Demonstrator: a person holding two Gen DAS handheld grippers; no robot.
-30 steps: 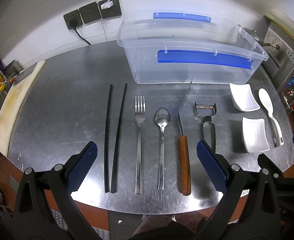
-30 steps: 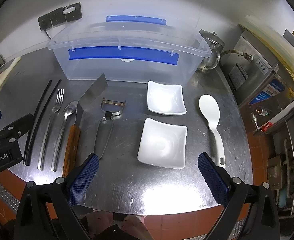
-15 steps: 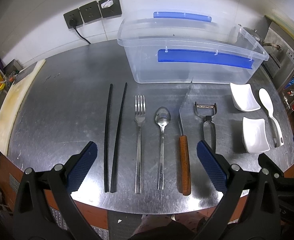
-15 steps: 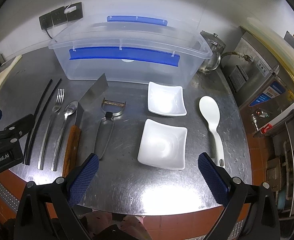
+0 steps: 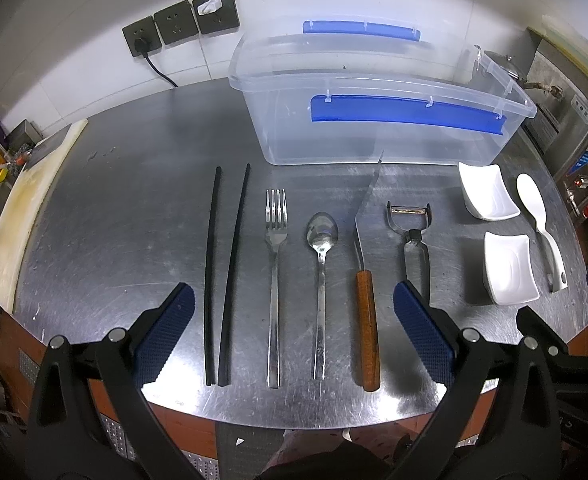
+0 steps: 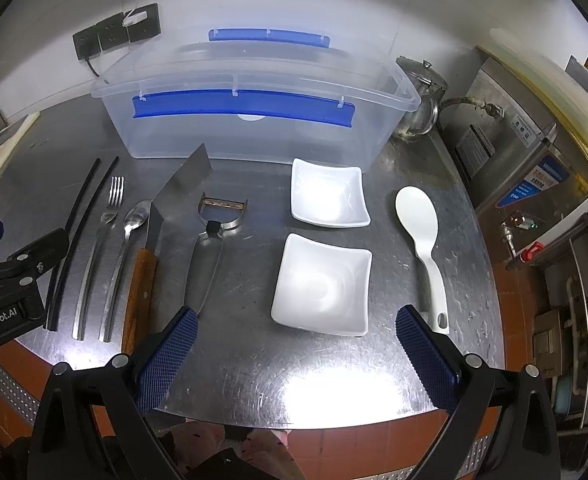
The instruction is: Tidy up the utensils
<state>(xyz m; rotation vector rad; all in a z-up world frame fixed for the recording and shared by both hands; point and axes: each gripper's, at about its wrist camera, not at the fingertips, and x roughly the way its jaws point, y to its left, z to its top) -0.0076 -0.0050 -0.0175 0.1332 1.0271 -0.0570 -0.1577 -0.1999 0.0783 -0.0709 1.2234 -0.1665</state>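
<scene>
Here: both grippers spread wide, empty, hovering off near edge of tabletop (image 5: 114, 216); left gripper (image 5: 294, 332), right gripper (image 6: 294, 354). Chopsticks (image 5: 224, 272), fork (image 5: 276, 280), spoon (image 5: 321, 280), knife (image 5: 364, 288), peeler (image 5: 412, 248) in row mid-tabletop, long axes near-to-far, working ends toward bin (image 5: 374, 120). Likely stiff, light, slippery metal. Take knife by wooden handle.

Scratched steel table (image 5: 134, 216), wooden knife handle (image 5: 367, 336) (glossy), clear plastic bin (image 5: 374, 136)
</scene>
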